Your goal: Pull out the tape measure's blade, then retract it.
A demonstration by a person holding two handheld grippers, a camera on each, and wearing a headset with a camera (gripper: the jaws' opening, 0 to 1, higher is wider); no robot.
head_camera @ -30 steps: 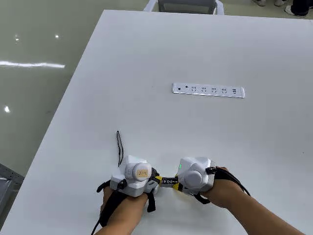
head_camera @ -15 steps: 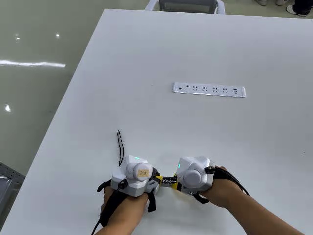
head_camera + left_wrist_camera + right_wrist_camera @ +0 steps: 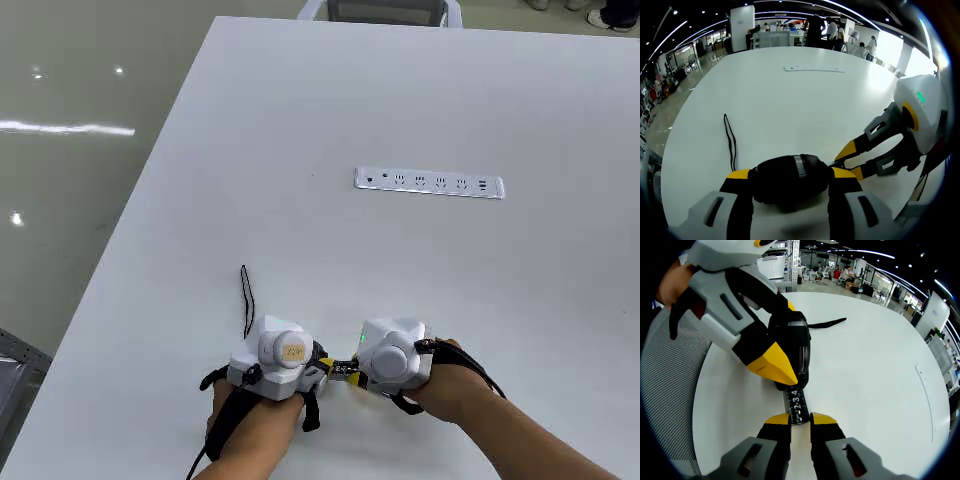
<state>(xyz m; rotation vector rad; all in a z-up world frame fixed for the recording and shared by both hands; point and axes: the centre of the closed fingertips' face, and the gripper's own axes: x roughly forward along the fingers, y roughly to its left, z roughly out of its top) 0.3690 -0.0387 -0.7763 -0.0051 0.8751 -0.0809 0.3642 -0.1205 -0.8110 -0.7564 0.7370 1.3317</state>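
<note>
The black tape measure case (image 3: 785,186) sits on the white table, and my left gripper (image 3: 790,173) is shut on it, its yellow-tipped jaws against both sides. A short length of blade (image 3: 796,402), printed with numbers, sticks out of the case (image 3: 796,347). My right gripper (image 3: 800,419) is shut on the blade's end. In the head view the left gripper (image 3: 322,368) and right gripper (image 3: 352,370) face each other near the table's front edge, with the blade (image 3: 340,370) between them. The case's black strap (image 3: 245,298) trails away on the table.
A white power strip (image 3: 430,184) lies further back on the table (image 3: 330,110). A chair (image 3: 380,10) stands at the far edge. The table's left edge drops to a glossy floor (image 3: 70,150). People and desks (image 3: 830,30) are in the room behind.
The right gripper has come slightly closer to the left one, so the stretch of blade between them looks a little shorter. The left gripper holds still.
</note>
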